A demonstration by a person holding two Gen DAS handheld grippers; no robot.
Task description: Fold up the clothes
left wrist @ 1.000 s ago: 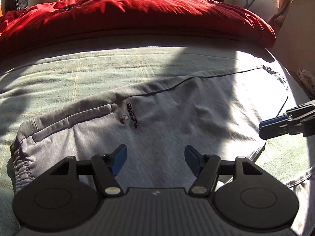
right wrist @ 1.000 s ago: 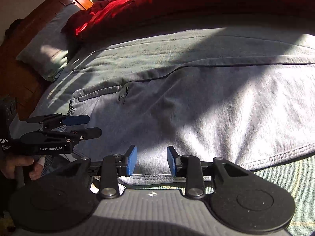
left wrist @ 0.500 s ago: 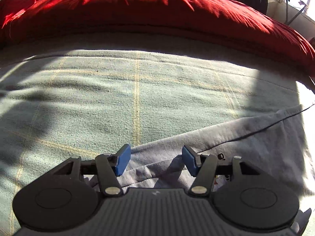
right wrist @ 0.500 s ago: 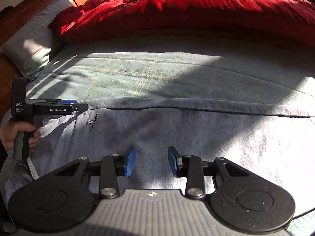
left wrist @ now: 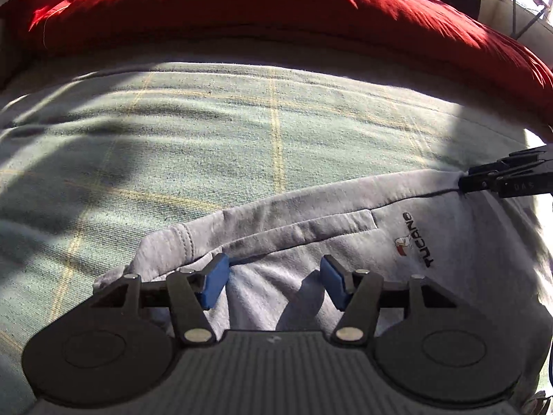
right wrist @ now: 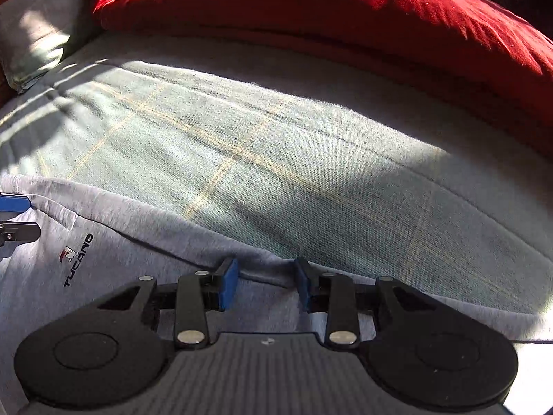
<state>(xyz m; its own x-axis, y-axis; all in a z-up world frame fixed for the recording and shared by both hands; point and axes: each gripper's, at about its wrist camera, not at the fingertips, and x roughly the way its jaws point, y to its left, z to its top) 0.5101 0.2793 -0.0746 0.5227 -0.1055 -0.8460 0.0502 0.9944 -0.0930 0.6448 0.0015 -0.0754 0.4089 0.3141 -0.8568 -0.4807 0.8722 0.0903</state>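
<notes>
Bed blanket [left wrist: 276, 131]: pale green weave with thin yellow check lines, covering the bed and taking up most of both views; it is lying partly in sun, partly in shadow.

Red duvet [left wrist: 276, 3]: bunched in a long ridge along the far side of the blanket, running across the full width of each view.

Pillow [right wrist: 31, 27]: grey, sitting at the far left corner in the right wrist view, just beside the end of the duvet.

Grey sweatpants [left wrist: 345, 242]: lying flat on the near part of the blanket, waistband end toward the left gripper, with a welt pocket showing and a dark seam running along the far edge. The far edge is forming a straight line against the blanket.

Printed logo [left wrist: 414, 238]: black "TUCANO" lettering with a small red and white bird, sitting just past the pocket end.

Left gripper [left wrist: 274, 282]: pointing steeply down over the waistband area, blue pads standing fairly wide apart with rumpled fabric below them; nothing is being pinched.

Right gripper [right wrist: 266, 282]: pointing down at the far seam edge of the sweatpants, pads set narrower yet still parted, one on either side of the seam; whether they are touching cloth cannot be told.
</notes>
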